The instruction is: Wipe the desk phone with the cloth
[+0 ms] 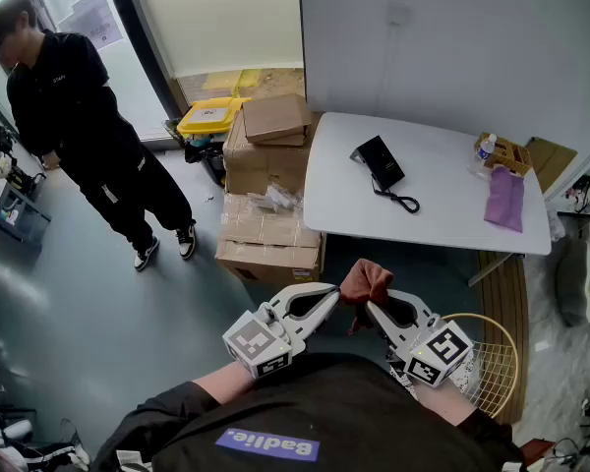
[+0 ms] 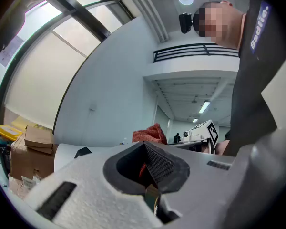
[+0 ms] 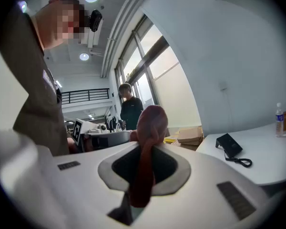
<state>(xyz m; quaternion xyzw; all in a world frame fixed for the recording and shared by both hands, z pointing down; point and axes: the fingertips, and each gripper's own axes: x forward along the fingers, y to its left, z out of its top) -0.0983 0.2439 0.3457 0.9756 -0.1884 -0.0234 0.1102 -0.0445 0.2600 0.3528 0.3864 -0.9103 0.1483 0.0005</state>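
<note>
A black desk phone (image 1: 380, 161) with a coiled cord lies on the white table (image 1: 442, 219), well ahead of me. Both grippers are held close to my chest, tips together, around a bunched red cloth (image 1: 366, 281). My left gripper (image 1: 334, 291) is shut, with a sliver of the red cloth (image 2: 150, 134) caught between its pads. The right gripper (image 1: 371, 308) is shut on the cloth (image 3: 150, 128), which runs up through its jaws. In the right gripper view the phone (image 3: 228, 143) shows far off on the table.
A purple cloth (image 1: 505, 199), a water bottle (image 1: 485, 149) and a wooden box (image 1: 509, 152) sit at the table's right end. Stacked cardboard boxes (image 1: 270, 195) and a yellow bin (image 1: 208, 116) stand left of the table. A person (image 1: 88, 126) stands far left. A wire basket (image 1: 492, 362) is by my right.
</note>
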